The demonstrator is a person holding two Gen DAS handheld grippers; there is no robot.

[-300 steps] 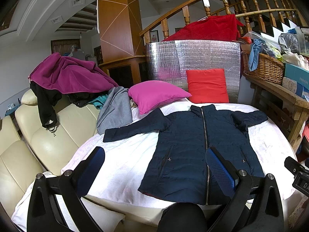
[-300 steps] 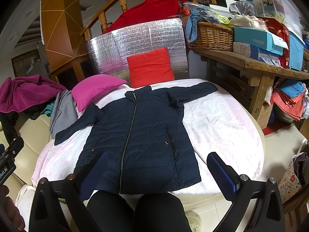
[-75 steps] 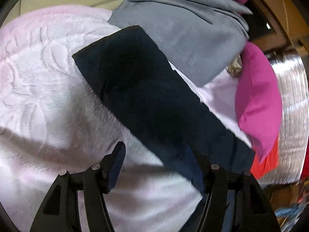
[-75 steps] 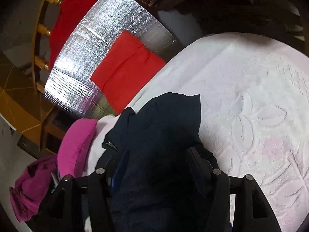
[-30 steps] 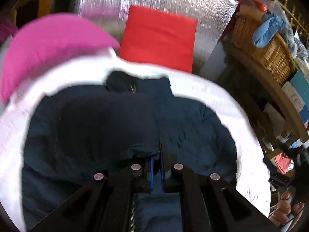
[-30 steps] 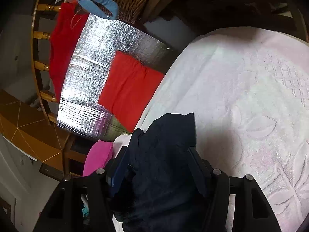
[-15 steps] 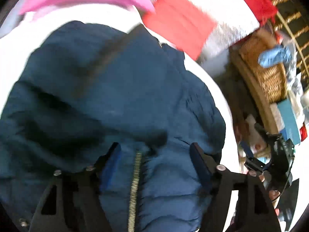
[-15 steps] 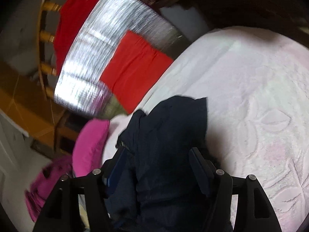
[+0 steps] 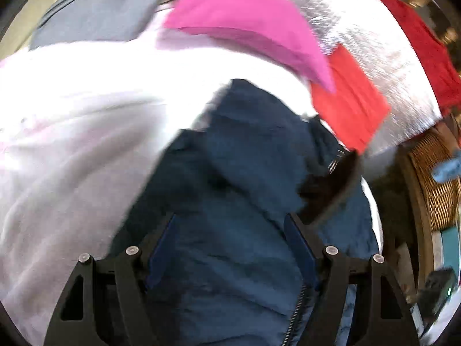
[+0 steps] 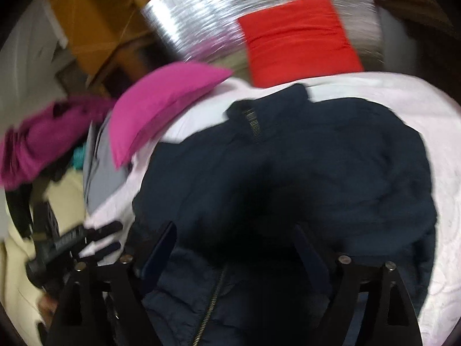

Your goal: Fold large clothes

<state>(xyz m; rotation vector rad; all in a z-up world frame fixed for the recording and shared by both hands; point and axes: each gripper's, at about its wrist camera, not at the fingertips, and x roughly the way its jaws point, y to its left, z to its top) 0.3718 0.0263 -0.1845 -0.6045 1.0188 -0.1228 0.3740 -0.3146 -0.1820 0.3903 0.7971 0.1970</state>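
One navy jacket lying on white bedspread, both sleeves folded in over chest, zipper visible. Two cushions behind it: one pink cushion, one red cushion against silver foil panel. One grey garment at left edge. Left gripper above jacket, jaws apart, gripping nothing. Right gripper jaws opening, only loose jacket fabric beneath, none pinched.

One navy jacket, two cushions, pink and red.
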